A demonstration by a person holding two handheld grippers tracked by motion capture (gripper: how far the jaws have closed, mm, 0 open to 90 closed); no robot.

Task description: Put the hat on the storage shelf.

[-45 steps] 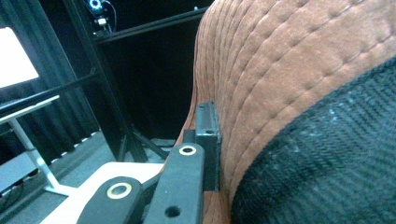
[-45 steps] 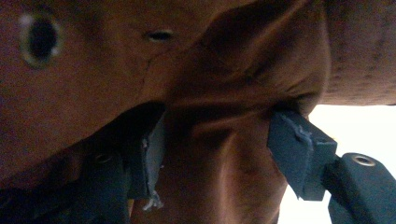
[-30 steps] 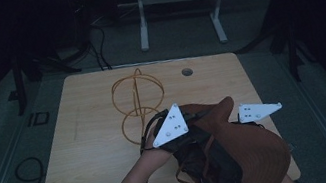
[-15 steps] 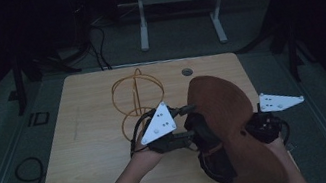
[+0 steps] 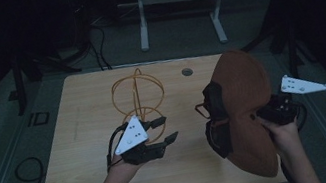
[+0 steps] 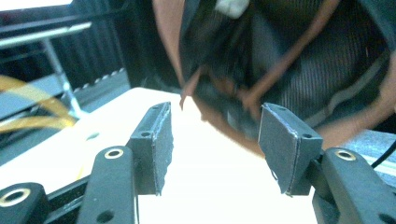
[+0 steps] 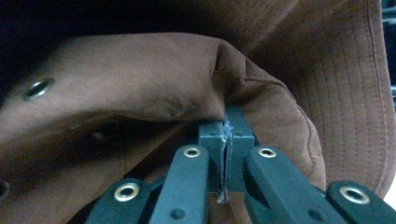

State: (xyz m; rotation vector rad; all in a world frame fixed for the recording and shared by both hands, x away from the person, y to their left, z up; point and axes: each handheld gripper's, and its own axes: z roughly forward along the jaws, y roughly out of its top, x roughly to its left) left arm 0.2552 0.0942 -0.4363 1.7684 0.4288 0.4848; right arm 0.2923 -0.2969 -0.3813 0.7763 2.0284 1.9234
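A brown cloth hat (image 5: 246, 102) with a dark lining and a thin strap hangs upright over the table's right side. My right gripper (image 5: 262, 115) is shut on its brim, the fabric pinched between the pads (image 7: 226, 135), and the brown hat (image 7: 140, 79) bulges over them. My left gripper (image 5: 166, 128) stands open near the table's middle, a little left of the hat, with nothing between its fingers. In the left gripper view its jaws (image 6: 215, 140) face the hat's dark inside (image 6: 289, 60). An orange wire stand (image 5: 137, 93) rises just behind the left gripper.
The wooden table (image 5: 83, 110) has a round cable hole (image 5: 187, 72) near its far edge. Beyond it stands a grey metal frame (image 5: 177, 12) on the dark floor. A black cable (image 5: 25, 171) loops on the floor at the left.
The right gripper has carried the hat up and to the right, turning it upright. The left gripper has drawn back to the left, away from the hat.
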